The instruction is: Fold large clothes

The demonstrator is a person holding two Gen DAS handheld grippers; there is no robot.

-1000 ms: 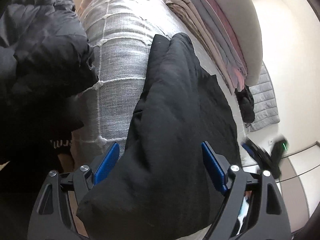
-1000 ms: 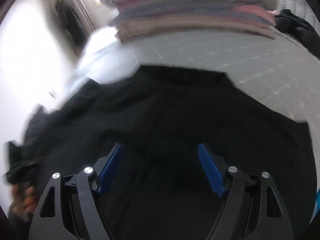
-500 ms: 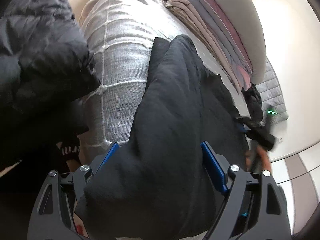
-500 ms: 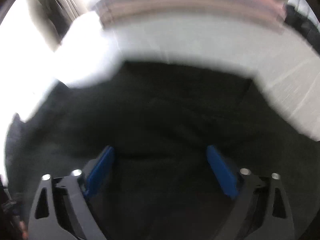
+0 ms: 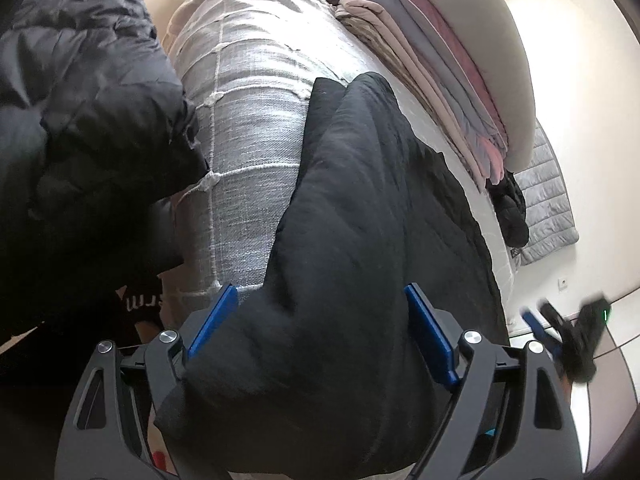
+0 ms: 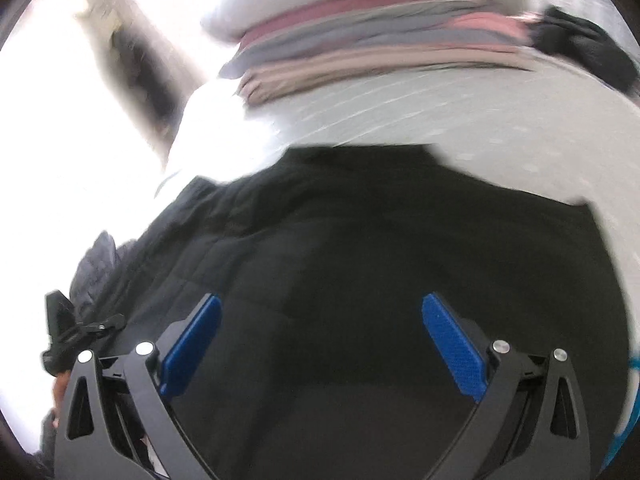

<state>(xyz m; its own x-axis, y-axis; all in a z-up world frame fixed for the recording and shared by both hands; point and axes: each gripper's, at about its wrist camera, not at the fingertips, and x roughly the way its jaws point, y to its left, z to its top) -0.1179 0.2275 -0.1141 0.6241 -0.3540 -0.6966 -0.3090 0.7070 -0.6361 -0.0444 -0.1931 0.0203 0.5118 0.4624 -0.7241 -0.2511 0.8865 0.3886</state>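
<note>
Black garment (image 5: 360, 240) lies folded lengthwise on the bed (image 5: 248, 128), a long dark strip running from the near edge toward the stack of folded clothes (image 5: 448, 92). Near end of it bunches up and hangs over the bed edge, right between the left gripper's fingers.

Left gripper (image 5: 320, 336): jaws wide and opening a touch more, blue pads (image 5: 428, 332) either side of the bunched cloth. Left pad looks right against the fabric, right pad just beside it; no squeeze visible, cloth sits loose between them.

Right gripper (image 6: 320, 344): jaws at their widest, blue pads apart above the flat black cloth, nothing pinched. Its view is motion-blurred. From the left wrist view it shows small and blurred at the far right, off the bed edge (image 5: 568, 332).

Stack of pink, grey and beige clothes sits beyond the garment with a pale cushion (image 5: 480, 40) on top. Dark puffer jacket (image 5: 80, 112) piles at the left of the bed. Grey quilted piece (image 5: 544, 208) and a small black bundle (image 5: 512, 216) lie past the stack, by the wall.
</note>
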